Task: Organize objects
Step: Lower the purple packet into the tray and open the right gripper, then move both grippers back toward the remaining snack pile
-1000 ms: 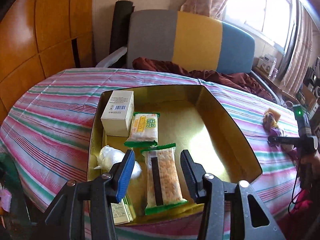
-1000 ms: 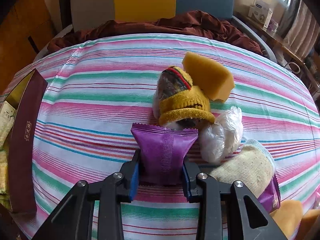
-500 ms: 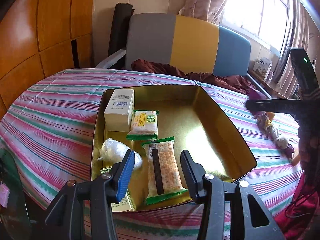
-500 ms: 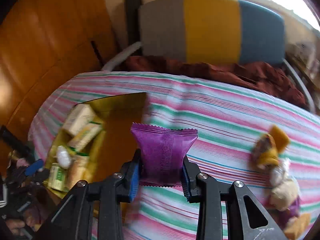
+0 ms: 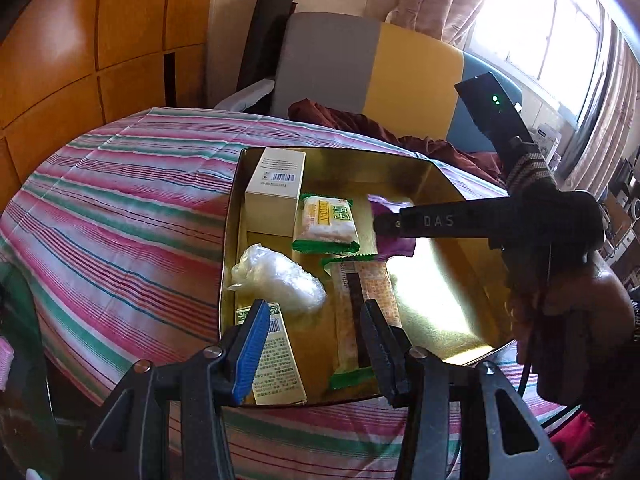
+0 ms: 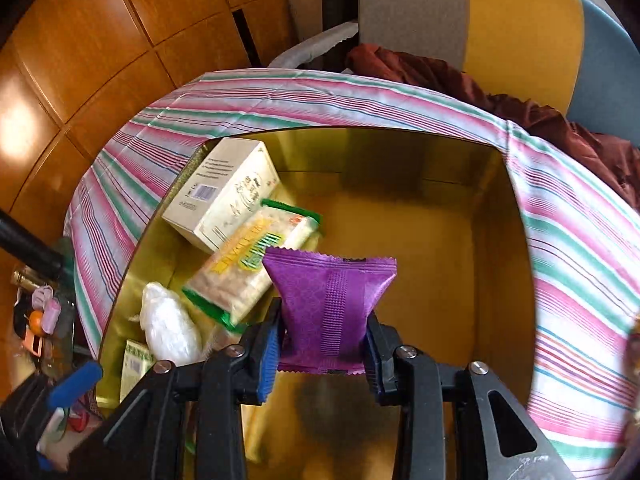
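My right gripper [image 6: 322, 344] is shut on a purple snack packet [image 6: 330, 304] and holds it above the inside of the gold tin box [image 6: 460, 160]. In the left wrist view the right gripper [image 5: 388, 224] reaches over the box [image 5: 448, 300] from the right, with the purple packet [image 5: 394, 244] under it. My left gripper [image 5: 312, 336] is open and empty over the box's near edge. In the box lie a cream carton [image 5: 276, 196], a green-edged yellow cracker pack [image 5: 326, 220], a clear plastic bag [image 5: 280, 278], an orange cracker pack [image 5: 366, 308] and a small green-white carton [image 5: 276, 356].
The box sits on a striped pink-and-green tablecloth [image 5: 120, 216]. A grey, yellow and blue chair [image 5: 376, 76] with a maroon cloth [image 5: 360, 120] stands behind the table. Wooden panels [image 5: 100, 40] are at the left. Small clutter [image 6: 40, 320] lies beyond the table's left edge.
My right gripper has carried the purple packet from the pile on the cloth leftward to above the gold box. My left gripper has stayed open near the box's front.
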Tool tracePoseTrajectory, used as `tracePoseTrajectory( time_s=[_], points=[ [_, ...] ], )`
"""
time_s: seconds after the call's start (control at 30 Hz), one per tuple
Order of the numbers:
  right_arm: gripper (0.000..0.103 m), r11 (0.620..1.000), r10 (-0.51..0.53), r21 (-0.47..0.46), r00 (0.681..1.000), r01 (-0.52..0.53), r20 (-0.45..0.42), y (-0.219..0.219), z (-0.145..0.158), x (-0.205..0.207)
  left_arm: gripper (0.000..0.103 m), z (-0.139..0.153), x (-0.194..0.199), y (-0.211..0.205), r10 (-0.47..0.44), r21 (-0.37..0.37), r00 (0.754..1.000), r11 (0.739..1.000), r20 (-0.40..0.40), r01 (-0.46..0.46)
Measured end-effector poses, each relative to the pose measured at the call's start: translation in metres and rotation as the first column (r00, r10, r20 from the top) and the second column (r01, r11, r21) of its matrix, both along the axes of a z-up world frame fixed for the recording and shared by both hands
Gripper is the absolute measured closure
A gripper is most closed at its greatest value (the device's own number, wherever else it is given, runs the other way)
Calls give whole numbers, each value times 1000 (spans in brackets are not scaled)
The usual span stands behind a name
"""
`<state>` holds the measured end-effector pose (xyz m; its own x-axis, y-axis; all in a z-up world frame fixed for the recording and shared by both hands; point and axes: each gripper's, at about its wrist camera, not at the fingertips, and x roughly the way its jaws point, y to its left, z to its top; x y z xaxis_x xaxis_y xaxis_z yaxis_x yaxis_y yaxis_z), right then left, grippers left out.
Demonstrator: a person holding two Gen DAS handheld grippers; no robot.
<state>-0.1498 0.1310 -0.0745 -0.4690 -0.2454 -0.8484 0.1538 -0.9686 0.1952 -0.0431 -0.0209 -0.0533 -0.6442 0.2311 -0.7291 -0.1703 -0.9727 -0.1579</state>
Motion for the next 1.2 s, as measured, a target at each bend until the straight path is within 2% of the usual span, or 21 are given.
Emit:
tracePoseTrajectory(
  time_s=[0.07,0.13,0.37,0.5,0.63,0.87,0.97,1.03,1.13,1.2],
  points=[
    [63,999,15,-36,1000,-15,-2,-2,-1,1,55,-1,-1,-2,6,3,1000,1000,2,-6],
    [52,999,18,-35,1000,-18,-17,-2,1,4,55,-2,0,-3,11,2,1000,1000,7,-11],
    [50,998,-11,-67,1000,9,-26,11,7,19,55,-4,2,4,-5,-11,1000,1000,12,5],
    [34,995,-44,-96,999,42,-20,27,11,35,55,-5,5,5,-8,-11,1000,1000,18,8],
    [23,991,-89,-101,995,85,-35,49,17,58,55,-6,5,10,-15,-8,1000,1000,27,16],
    [20,968,-228,-120,971,219,-69,123,33,103,55,-2,9,27,-59,-15,998,998,14,59],
    [20,946,-315,-107,946,307,-71,165,39,122,55,0,10,37,-84,-23,996,996,11,85],
    [19,917,-395,-88,916,389,-65,198,42,138,55,2,11,45,-105,-27,994,994,9,106],
    [19,851,-525,-59,849,522,-64,250,45,162,55,6,11,59,-142,-35,990,989,6,142],
    [17,782,-623,-65,780,620,-57,291,46,182,55,8,11,70,-171,-39,985,984,3,171]
  ],
)
